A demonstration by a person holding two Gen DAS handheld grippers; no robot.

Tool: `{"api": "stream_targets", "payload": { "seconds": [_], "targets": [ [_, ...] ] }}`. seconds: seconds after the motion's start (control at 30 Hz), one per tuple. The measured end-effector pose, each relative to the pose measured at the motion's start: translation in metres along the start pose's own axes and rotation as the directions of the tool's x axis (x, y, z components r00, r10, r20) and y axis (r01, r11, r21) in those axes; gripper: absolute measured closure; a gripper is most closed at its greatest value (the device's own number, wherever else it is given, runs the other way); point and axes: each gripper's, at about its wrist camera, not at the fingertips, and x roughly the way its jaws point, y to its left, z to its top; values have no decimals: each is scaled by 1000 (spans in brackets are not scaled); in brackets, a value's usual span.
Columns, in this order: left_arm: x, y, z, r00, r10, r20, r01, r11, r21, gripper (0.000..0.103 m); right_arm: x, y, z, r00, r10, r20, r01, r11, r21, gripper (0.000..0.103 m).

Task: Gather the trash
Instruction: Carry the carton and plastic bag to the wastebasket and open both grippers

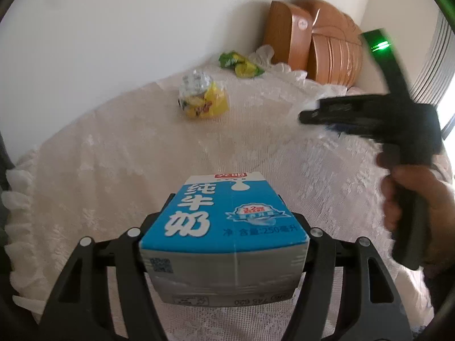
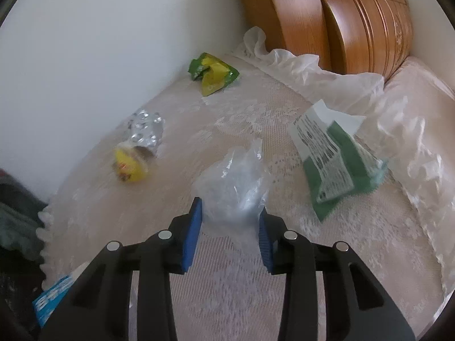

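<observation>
My left gripper is shut on a blue and white milk carton and holds it above the lace-covered bed. A corner of the carton shows in the right wrist view. My right gripper is open, its blue pads on either side of a crumpled clear plastic bag lying on the bed. The right gripper also shows in the left wrist view. A yellow and silver snack wrapper, a green and yellow wrapper and a green and white packet lie on the bed.
A white wall runs along the bed's left side. A wooden headboard stands at the far end. Frilled white fabric borders the bed at the right. Dark cloth lies at the left edge.
</observation>
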Motion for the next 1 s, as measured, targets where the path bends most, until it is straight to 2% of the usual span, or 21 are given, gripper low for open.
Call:
{"api": "stream_targets", "payload": {
  "seconds": [0.13,0.33,0.47,0.53,0.63,0.7,0.77,0.83,1.0],
  "targets": [
    [-4,1,-7,1000,3,-9,-4,1000,-8,40,-36,-1,-18,999,24,31,-22,999,-41,66],
    [-41,-23,-5,999,-21,48,19,999,51,40,-103,-15,-62,996,2,90,8,994,-105,66],
    [-64,-62,-6,992,-96,76,86,988,126,40,-144,-56,-103,993,-58,106,61,998,-25,66],
    [-73,-85,-9,986,-148,79,134,978,162,40,-166,-86,-130,986,-124,109,120,992,43,66],
    [-83,-128,-16,966,-252,52,234,945,230,40,-191,-131,-170,972,-217,91,203,968,150,66],
    [-86,-151,-21,955,-297,26,279,920,275,40,-206,-156,-195,958,-277,75,257,944,207,66],
    [-88,-181,-29,939,-343,-15,327,881,342,40,-219,-183,-227,925,-378,42,356,899,253,66],
    [-89,-211,-39,923,-380,-53,368,836,408,40,-224,-201,-248,903,-429,10,409,868,281,65],
    [-89,-266,-58,886,-444,-135,449,746,492,40,-219,-249,-293,886,-461,-58,447,812,375,64]
  ]
}}
